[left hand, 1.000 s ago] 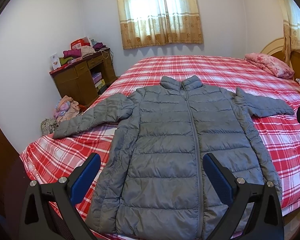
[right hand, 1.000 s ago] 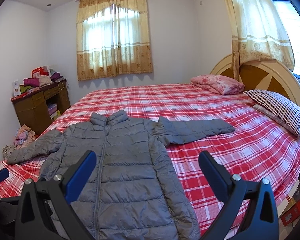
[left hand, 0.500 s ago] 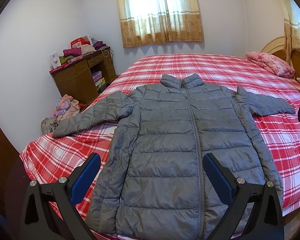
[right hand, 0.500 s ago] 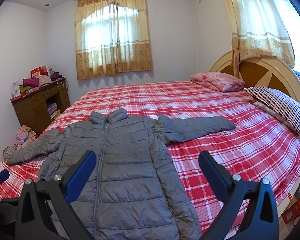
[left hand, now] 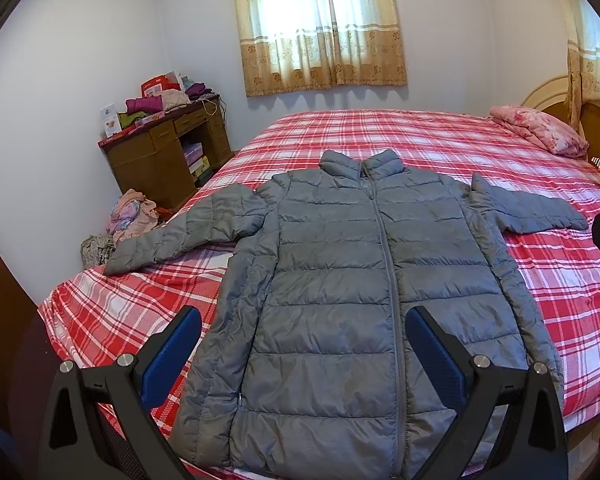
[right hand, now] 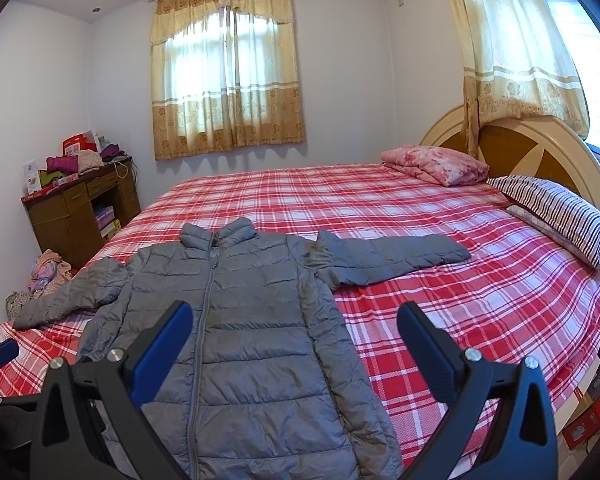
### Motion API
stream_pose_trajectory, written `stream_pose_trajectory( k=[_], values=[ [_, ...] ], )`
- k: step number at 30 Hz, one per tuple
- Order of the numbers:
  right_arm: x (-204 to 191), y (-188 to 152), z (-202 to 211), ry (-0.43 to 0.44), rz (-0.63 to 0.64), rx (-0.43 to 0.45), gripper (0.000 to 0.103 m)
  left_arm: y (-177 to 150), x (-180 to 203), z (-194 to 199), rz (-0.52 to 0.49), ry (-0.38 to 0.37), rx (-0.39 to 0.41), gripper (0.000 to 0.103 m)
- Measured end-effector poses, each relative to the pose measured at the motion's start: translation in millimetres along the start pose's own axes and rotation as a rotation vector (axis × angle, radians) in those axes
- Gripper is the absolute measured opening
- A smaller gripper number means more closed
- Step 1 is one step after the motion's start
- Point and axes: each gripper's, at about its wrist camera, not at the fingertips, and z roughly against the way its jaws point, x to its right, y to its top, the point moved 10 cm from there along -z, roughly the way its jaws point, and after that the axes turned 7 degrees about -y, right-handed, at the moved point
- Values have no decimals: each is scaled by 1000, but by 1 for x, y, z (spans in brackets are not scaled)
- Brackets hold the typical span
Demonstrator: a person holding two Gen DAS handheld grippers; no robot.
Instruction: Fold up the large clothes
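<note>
A grey quilted puffer jacket (left hand: 340, 280) lies flat and zipped on the red plaid bed (left hand: 380, 136), collar away from me, both sleeves spread out sideways. My left gripper (left hand: 304, 330) hovers open above the jacket's lower hem, nothing between its blue pads. In the right wrist view the same jacket (right hand: 240, 320) lies at lower left, its right sleeve (right hand: 392, 258) stretched across the bed (right hand: 480, 300). My right gripper (right hand: 294, 328) is open over the jacket's right side, holding nothing.
A wooden desk (left hand: 160, 160) piled with clothes stands left of the bed, with a heap of clothes (left hand: 132, 216) on the floor. A pink folded blanket (right hand: 436, 164) and striped pillow (right hand: 552, 212) lie by the headboard (right hand: 532, 152). Boxes (right hand: 588, 416) sit on the floor at right.
Both views have shifted slightly, the jacket sitting a little higher in frame; both grippers stay open and the jacket has not moved.
</note>
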Motion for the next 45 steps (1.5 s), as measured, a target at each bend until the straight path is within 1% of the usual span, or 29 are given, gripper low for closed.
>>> stream_pose_trajectory(
  k=[10,38,41,44,45],
  values=[
    [-1,2,3,-1,4,10,103,1,0,4,4,-5,11,102],
    [-3,0,2,-6,6,8,103,3,2,0,8,-13,3,102],
    [8,-1,-12,-24,-2,-5,103,8,-2,-11,20,-44,-13,102],
    [40,-1,-41,-89,-39,-48,103,16,-12,-33,44,-101,-46,102],
    [56,-2,-54,-107,-63,-70,103,21,-19,-41,53,-103,-48,102]
  ],
)
